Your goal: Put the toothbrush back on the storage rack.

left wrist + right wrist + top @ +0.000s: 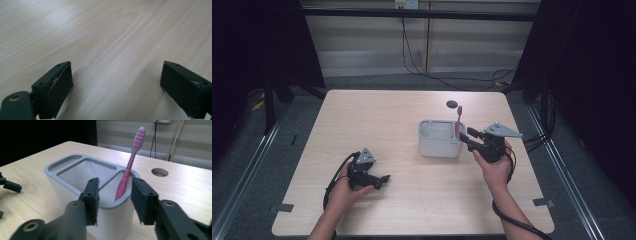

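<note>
A white holder with a grey rim and three compartments stands right of the table's middle. A pink toothbrush leans upright in its right-hand compartment. My right gripper is open at the holder's right side. In the right gripper view, that gripper has its jaws level with the holder's near rim, and the toothbrush rises just beyond the gap, touching neither jaw. My left gripper rests low at the front left, open and holding nothing. The left gripper has bare wood between its jaws.
A round cable hole lies in the table behind the holder, also seen as the hole in the right gripper view. Cables trail on the floor beyond the far edge. Dark curtains hang at both sides.
</note>
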`<action>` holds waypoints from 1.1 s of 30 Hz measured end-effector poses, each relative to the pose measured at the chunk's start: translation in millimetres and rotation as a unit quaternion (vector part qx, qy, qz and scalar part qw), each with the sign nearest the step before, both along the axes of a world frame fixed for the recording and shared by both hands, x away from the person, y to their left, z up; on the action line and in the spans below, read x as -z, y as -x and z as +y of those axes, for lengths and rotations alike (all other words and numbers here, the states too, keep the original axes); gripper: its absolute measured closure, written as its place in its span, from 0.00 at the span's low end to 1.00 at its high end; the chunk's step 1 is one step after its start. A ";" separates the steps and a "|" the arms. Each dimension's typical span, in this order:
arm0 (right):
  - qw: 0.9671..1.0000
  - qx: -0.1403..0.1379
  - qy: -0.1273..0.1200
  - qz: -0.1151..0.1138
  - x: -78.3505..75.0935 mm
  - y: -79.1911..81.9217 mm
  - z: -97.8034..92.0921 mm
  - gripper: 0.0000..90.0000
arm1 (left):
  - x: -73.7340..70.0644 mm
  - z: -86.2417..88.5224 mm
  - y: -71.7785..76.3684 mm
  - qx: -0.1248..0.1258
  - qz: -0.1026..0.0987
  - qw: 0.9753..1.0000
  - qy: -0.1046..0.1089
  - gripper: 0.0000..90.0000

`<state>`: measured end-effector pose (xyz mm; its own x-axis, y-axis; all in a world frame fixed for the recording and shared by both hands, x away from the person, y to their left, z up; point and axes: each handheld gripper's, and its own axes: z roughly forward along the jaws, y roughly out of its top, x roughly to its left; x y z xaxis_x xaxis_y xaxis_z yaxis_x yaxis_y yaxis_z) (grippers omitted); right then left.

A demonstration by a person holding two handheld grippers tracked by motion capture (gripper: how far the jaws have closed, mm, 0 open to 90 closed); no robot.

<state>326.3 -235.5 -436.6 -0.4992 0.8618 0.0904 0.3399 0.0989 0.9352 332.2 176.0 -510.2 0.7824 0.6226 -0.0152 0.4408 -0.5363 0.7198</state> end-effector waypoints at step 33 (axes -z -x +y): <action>0.999 -0.017 -0.015 0.048 5.1 9.2 -16.1 0.34 | -0.2 0.1 0.3 -0.001 -0.001 1.000 -0.001 0.12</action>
<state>317.1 -251.6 -441.7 -0.5159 0.8408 0.1641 0.4245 0.0845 0.9015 331.9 176.1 -510.1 0.7810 0.6244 -0.0115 0.4402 -0.5374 0.7193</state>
